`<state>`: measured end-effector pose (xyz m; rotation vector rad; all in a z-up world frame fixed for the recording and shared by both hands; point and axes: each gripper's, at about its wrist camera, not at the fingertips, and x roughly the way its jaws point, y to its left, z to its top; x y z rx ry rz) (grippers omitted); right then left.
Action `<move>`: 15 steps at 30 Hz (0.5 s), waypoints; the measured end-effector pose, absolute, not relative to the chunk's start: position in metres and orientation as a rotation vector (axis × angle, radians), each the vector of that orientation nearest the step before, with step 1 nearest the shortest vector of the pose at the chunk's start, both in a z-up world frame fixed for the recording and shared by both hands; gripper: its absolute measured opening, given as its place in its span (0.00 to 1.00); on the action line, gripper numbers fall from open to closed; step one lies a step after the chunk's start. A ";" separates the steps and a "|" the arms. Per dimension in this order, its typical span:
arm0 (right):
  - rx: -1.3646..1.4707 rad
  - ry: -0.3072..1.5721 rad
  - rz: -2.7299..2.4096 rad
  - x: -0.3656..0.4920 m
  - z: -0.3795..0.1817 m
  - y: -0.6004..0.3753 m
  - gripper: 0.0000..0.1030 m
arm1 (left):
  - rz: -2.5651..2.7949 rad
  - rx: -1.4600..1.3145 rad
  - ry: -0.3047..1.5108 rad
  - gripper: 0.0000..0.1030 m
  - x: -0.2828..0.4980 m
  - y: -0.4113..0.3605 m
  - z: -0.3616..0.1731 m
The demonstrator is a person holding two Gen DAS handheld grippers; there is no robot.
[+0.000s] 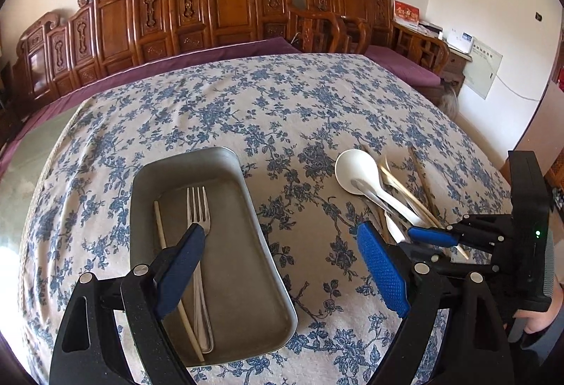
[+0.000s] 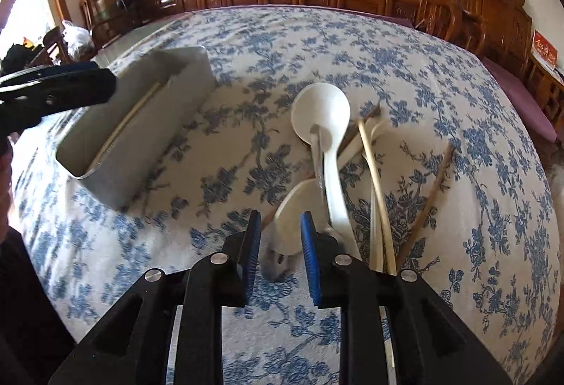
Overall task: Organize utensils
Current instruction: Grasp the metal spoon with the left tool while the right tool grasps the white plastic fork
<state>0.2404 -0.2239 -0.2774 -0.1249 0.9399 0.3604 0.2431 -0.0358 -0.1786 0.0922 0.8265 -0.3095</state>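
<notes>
A metal tray (image 1: 246, 194) on the flowered cloth holds a steel fork (image 1: 199, 219) and one pale chopstick (image 1: 160, 226). My left gripper (image 1: 282, 265) hangs open and wide above the tray's near end, with nothing between its fingers. To the right lies a pile of utensils: a white spoon (image 2: 319, 113), a metal utensil across it, pale chopsticks (image 2: 373, 173) and a brown chopstick (image 2: 435, 184). My right gripper (image 2: 280, 237) is at the pile's near end. Its jaws stand narrow around a blurred grey metal utensil end (image 2: 276, 265), and the pads seem to touch it.
The blue-flowered tablecloth (image 1: 282, 103) covers a wide table. Carved wooden benches (image 1: 225, 4) with purple cushions line the far side. A person's hand (image 1: 539, 318) holds the right gripper's body. The tray (image 2: 148, 124) stands left of the pile in the right wrist view.
</notes>
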 end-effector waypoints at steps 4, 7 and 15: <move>-0.094 0.924 0.367 0.242 -0.273 -0.235 0.03 | -0.313 0.087 0.830 0.82 0.244 -0.039 -0.179; -0.039 0.901 0.394 0.242 -0.263 -0.246 0.03 | -0.316 0.093 0.826 0.82 0.242 -0.043 -0.179; 0.077 0.819 0.465 0.244 -0.225 -0.264 0.03 | -0.306 0.109 0.809 0.82 0.234 -0.053 -0.181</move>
